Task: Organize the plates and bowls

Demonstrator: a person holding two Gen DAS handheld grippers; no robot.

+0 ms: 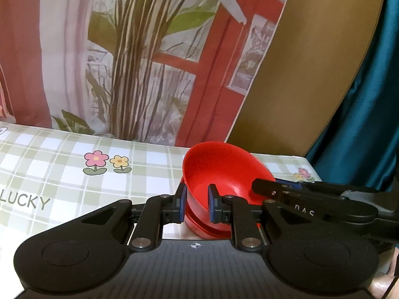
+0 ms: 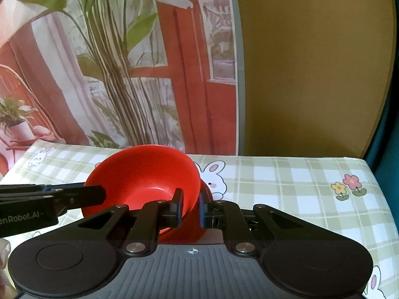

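Nearest the left wrist camera, the left gripper (image 1: pixel 197 204) has its jaws drawn close on the left wall of a red bowl (image 1: pixel 224 172), one blue pad outside the rim and the other inside, both pressing the thin wall; in the right wrist view the right gripper (image 2: pixel 190 208) pinches the bowl's (image 2: pixel 147 174) right wall the same way, one finger inside and one outside, jaws nearly together on the plastic; each gripper shows in the other's view, reaching in from the side to the opposite rim, the right one (image 1: pixel 264 186) coming from the right edge of the left view and the left one (image 2: pixel 97 194) from the left edge of the right view; the bowl is tilted with its mouth toward the cameras, and beneath it a second red rim (image 1: pixel 212 229) shows, though whether that is a plate or another bowl I cannot tell, nor whether the stack touches the table; it sits over the near edge of the table, toward its right end in the left view; the tablecloth (image 1: pixel 74 174) is green-and-white check with printed flowers (image 1: pixel 96 165), a white rabbit (image 2: pixel 215 178) and the word LUCKY; past the far edge hangs a backdrop (image 1: pixel 149 62) printed with a plant and a red window frame, then an ochre wall (image 2: pixel 311 62), and a teal curtain (image 1: pixel 369 112) at the far right corner.
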